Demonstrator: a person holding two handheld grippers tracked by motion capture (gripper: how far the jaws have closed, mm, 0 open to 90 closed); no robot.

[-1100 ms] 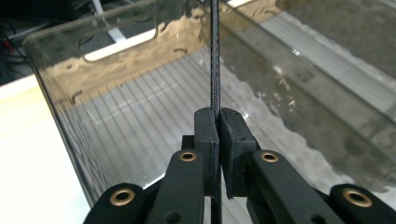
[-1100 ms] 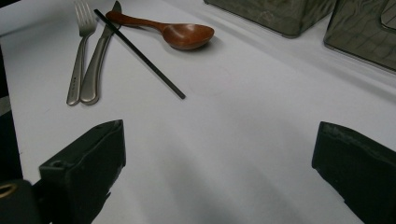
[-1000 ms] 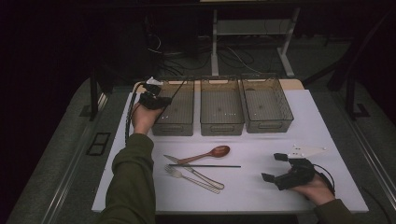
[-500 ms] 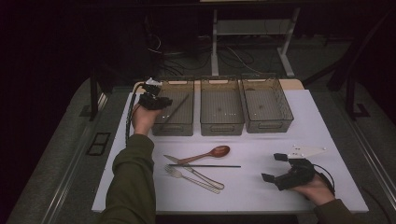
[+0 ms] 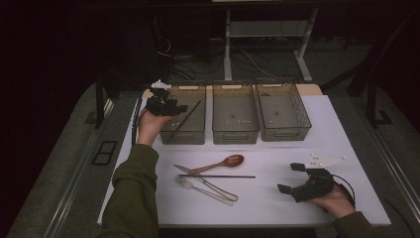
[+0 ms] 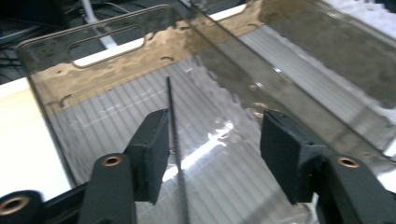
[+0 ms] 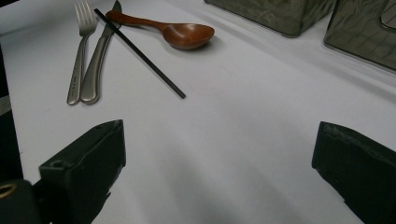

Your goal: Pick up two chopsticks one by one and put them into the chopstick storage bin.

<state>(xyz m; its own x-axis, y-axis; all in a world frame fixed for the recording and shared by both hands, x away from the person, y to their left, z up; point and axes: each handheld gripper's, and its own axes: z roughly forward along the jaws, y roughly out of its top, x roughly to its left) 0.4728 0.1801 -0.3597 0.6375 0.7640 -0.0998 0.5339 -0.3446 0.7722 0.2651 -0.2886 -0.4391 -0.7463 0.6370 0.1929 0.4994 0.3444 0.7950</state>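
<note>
The left gripper [image 5: 171, 106] hangs over the near left corner of the left bin [image 5: 197, 133], one of three clear bins set in a row at the back of the white table [image 5: 277, 208]. Its jaws have just been opening and now stand apart. A thin black chopstick [image 6: 173, 135] stands between them, just beside one pad, with a wide gap to the other; whether it touches that pad I cannot tell. From above, the chopstick slants inside the bin from the gripper toward the far wall.

The right gripper [image 5: 293, 178] rests low near the table's front right edge with its jaws spread wide over bare white surface and nothing between them.

In the middle of the table lie a wooden spoon [image 5: 224, 163], a second chopstick [image 5: 218, 176], a knife [image 5: 200, 179] and a fork [image 5: 203, 190], bunched together. Open table lies between that cutlery and the bins.
</note>
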